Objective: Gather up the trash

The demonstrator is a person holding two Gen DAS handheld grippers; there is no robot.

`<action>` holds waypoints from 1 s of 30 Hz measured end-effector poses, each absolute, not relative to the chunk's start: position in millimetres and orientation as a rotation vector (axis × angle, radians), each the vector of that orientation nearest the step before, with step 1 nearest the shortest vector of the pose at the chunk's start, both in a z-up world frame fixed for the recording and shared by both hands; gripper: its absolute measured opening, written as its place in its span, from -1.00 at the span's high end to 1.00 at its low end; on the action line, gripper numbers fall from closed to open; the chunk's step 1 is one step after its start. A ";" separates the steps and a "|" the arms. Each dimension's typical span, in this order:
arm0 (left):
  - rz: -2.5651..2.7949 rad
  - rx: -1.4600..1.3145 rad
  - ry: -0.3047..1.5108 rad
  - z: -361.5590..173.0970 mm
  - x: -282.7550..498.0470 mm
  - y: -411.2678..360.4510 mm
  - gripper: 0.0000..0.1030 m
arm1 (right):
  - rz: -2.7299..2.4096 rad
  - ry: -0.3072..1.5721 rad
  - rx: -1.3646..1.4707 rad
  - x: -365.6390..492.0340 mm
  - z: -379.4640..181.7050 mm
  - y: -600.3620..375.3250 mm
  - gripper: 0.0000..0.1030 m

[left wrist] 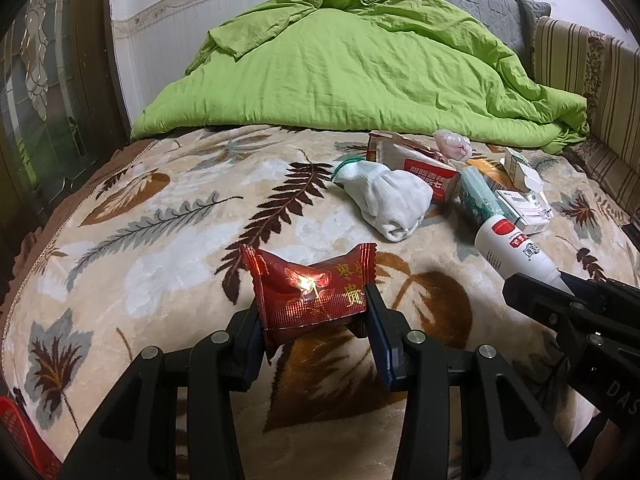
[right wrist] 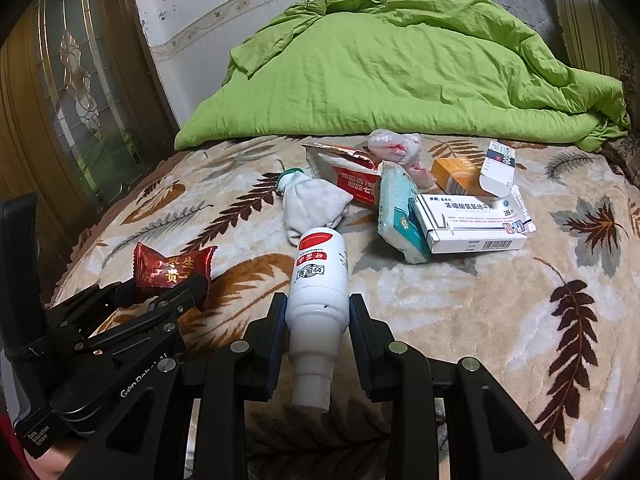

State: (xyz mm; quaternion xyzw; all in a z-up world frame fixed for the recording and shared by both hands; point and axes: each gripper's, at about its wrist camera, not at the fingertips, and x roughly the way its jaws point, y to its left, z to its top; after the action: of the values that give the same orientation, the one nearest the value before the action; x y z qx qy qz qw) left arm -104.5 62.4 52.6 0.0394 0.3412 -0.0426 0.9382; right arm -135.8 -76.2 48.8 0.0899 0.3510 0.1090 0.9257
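- Grippers, both loaded: left gripper (left wrist: 314, 308) pinches a red foil snack wrapper (left wrist: 310, 288) between its fingers; right gripper (right wrist: 318, 320) clamps a white plastic bottle (right wrist: 320, 280) around its body, nozzle end pointing back toward the camera.
- Remaining trash: ahead of the right gripper and slightly to its right lie a white medicine box (right wrist: 472, 220), a teal tissue pack (right wrist: 400, 220), an orange carton (right wrist: 456, 176), a torn red-and-white pouch (right wrist: 344, 172) and a crumpled plastic wad (right wrist: 394, 144); a white sock (right wrist: 312, 206) lies just beyond the bottle.
- Step in hand, judged: carry both items to a bin. A red mesh edge (left wrist: 20, 440) low and left of the left gripper may be that bin; this cannot be confirmed.
- Technique: keep steady pressure, since the bottle is smooth, rigid and round and could slip or rotate; the wrapper is thin, crinkled and glossy, so a light pinch should suffice.
- Surface: plush leaf-print blanket (right wrist: 480, 300), soft and yielding; rumpled green duvet (right wrist: 400, 72) beyond.
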 end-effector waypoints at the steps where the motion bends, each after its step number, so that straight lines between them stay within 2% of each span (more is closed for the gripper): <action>1: -0.087 0.081 0.697 52.3 -104.7 62.0 0.16 | 0.223 0.719 0.184 -135.7 48.9 -75.9 0.36; 26: -0.090 0.078 0.706 54.1 -106.6 64.4 0.16 | 0.211 0.731 0.204 -133.3 46.4 -80.4 0.36; 30: -0.108 0.044 0.691 72.1 -122.3 74.6 0.16 | 0.216 0.747 0.243 -137.5 50.7 -86.2 0.36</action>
State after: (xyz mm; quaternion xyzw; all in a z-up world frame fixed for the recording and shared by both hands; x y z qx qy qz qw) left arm -122.3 74.6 72.1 0.0214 0.3383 -0.0529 0.9393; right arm -137.5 -86.2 50.7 0.1181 0.3632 0.1051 0.9182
